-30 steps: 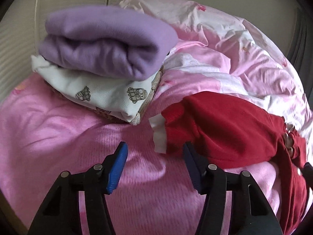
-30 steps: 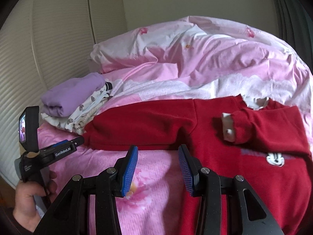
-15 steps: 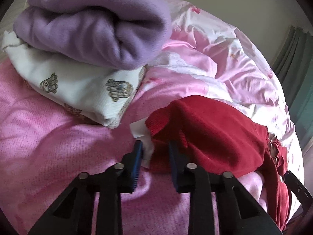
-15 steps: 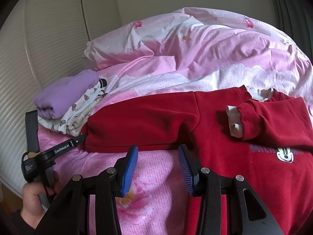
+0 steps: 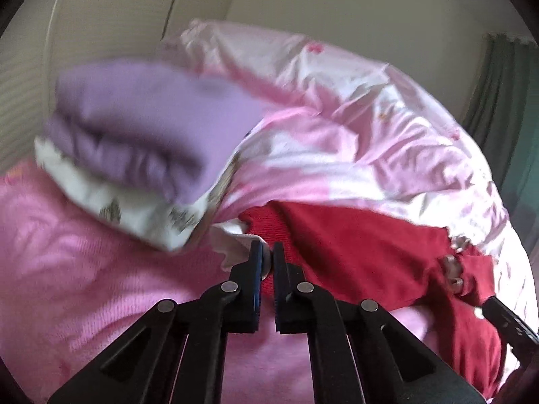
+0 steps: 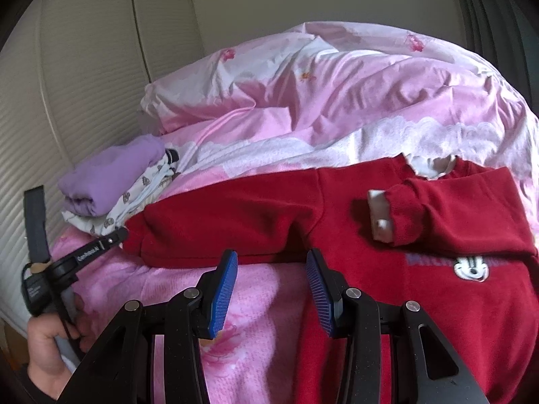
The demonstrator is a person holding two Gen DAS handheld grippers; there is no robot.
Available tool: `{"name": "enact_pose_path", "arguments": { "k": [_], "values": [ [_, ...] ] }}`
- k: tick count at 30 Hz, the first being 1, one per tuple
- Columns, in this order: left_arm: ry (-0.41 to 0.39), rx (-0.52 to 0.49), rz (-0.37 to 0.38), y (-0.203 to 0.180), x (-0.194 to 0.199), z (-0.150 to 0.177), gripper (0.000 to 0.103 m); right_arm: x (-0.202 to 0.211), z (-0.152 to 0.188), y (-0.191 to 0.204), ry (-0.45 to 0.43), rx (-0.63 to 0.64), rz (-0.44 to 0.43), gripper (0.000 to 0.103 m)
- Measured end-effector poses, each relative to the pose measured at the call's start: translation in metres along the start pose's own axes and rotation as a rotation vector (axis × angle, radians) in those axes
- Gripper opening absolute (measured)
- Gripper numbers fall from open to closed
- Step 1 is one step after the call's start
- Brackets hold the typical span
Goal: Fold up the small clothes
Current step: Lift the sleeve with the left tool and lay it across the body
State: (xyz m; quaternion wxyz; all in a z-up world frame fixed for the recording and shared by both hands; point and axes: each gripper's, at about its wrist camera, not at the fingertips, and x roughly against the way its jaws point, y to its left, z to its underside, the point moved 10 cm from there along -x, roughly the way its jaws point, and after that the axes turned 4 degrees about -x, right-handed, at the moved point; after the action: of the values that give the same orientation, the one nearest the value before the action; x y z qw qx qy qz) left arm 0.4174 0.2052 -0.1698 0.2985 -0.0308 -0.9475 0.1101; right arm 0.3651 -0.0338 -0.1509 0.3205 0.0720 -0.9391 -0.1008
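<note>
Pink bedding [image 6: 256,289] under red sweater [image 6: 242,222]; my left gripper [image 5: 265,257] clenched on its cuff [image 5: 235,249], right gripper [image 6: 271,286] released; next I fold the sleeve across

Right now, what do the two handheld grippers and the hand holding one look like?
The left gripper and the right gripper share a build: black plastic linkage arms with silver rivets and ribbed blue finger pads. From the right wrist view, the left one carries white lettering, a black cable and a dark strap. The bare hand shows a dark cuff.
</note>
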Motion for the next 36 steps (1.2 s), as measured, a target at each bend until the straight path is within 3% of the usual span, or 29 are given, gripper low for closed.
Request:
{"name": "enact_pose_path", "arguments": {
  "k": [10, 20, 26, 31, 36],
  "values": [
    [-0.087, -0.161, 0.049, -0.104, 0.041, -0.050, 0.006, 0.034, -0.023, -0.048, -0.060, -0.081, 0.007, 0.043],
    [-0.081, -0.280, 0.140, -0.246, 0.039, -0.057, 0.005, 0.078, -0.040, -0.147, -0.112, -0.174, 0.067, 0.043],
    [-0.053, -0.368, 0.228, -0.353, 0.023, -0.038, 0.004, 0.101, -0.040, -0.224, -0.121, -0.254, 0.118, 0.043],
    [0.019, -0.440, 0.296, -0.434, -0.003, 0.006, 0.004, 0.117, -0.035, -0.284, -0.119, -0.307, 0.168, 0.043],
    [0.078, -0.503, 0.329, -0.488, -0.026, 0.046, 0.004, 0.128, -0.028, -0.331, -0.119, -0.360, 0.201, 0.043]
  ]
}}
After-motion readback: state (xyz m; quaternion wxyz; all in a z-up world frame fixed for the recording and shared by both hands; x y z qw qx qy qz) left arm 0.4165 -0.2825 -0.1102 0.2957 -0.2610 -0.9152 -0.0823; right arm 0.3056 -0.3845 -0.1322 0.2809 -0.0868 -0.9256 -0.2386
